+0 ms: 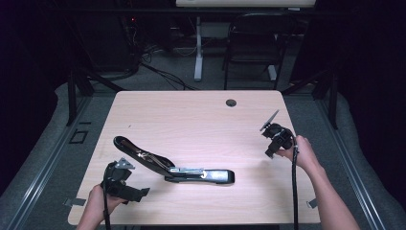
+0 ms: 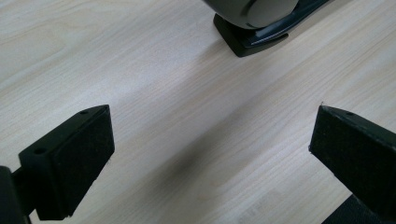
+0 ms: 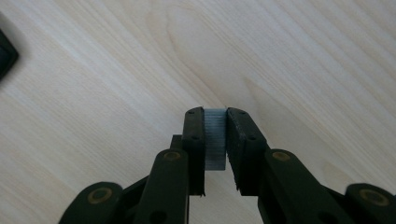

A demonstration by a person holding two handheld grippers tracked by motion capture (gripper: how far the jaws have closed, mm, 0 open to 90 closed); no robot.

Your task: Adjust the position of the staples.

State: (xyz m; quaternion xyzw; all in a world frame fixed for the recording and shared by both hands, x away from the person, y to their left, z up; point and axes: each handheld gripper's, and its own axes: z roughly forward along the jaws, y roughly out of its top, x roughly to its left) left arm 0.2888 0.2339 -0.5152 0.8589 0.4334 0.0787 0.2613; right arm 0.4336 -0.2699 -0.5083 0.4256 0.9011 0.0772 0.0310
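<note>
Right claw (image 3: 215, 133) pinches — probably — staples (image 3: 215, 140).

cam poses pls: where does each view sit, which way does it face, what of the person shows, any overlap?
High view: above the person's side, looking forward and down on the table; forearms, left claw, right claw show.
Left gripper view: on the left claw, facing the tabletop; open jaws.
Right gripper view: on the right claw, facing the tabletop; jaws pinch a staple strip.
Shared: the stapler, in high and left views.

In left gripper view the stapler (image 2: 254, 25) is cut by top edge at 12 o'clock, only its end shows. Staple strip (image 3: 215, 137) in right gripper (image 3: 215, 112): lower part hidden btw. the jaws. Dark thing at 10 o'clock, cut off.
</note>
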